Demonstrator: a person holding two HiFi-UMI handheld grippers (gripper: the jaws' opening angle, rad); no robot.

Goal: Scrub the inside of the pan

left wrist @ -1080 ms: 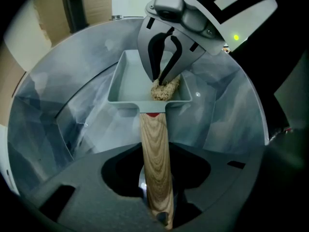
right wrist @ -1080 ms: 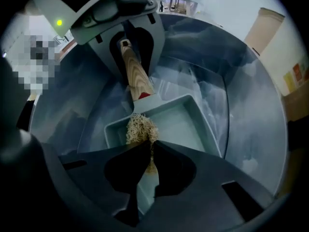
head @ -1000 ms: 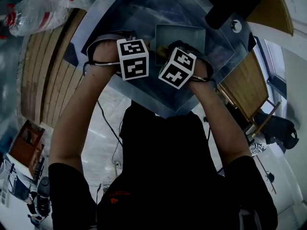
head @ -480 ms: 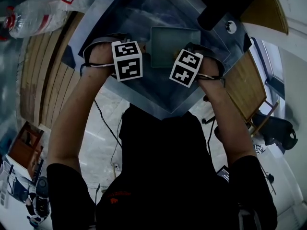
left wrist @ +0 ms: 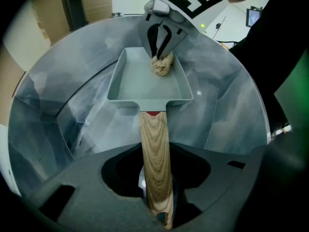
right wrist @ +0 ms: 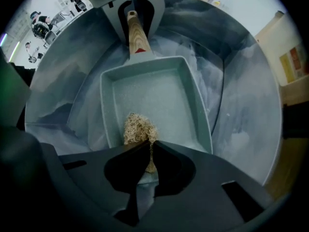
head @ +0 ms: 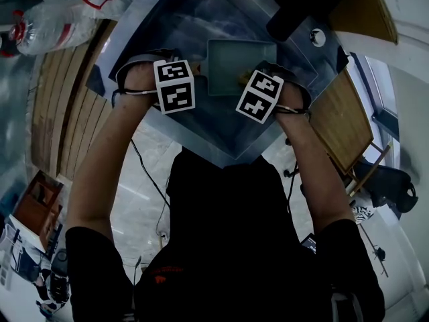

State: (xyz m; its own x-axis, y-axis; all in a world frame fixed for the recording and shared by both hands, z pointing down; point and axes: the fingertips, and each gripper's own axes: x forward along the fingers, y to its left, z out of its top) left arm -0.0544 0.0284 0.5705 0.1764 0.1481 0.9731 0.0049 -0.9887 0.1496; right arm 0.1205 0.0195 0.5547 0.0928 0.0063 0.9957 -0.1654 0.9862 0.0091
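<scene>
Square pale-green pan [right wrist: 159, 95] with a grained wooden handle [left wrist: 155, 163] sits inside the brushed-steel sink [right wrist: 241, 110], mid-scrub. Clamped on that handle, the left gripper [left wrist: 157, 197] steadies it. The right gripper [right wrist: 148, 153] pinches a tan, wiry scouring wad [right wrist: 139, 128] against the smooth pan floor, by the wall farthest from the handle. Next, I judge, the wad needs dragging across floor and corners.
</scene>
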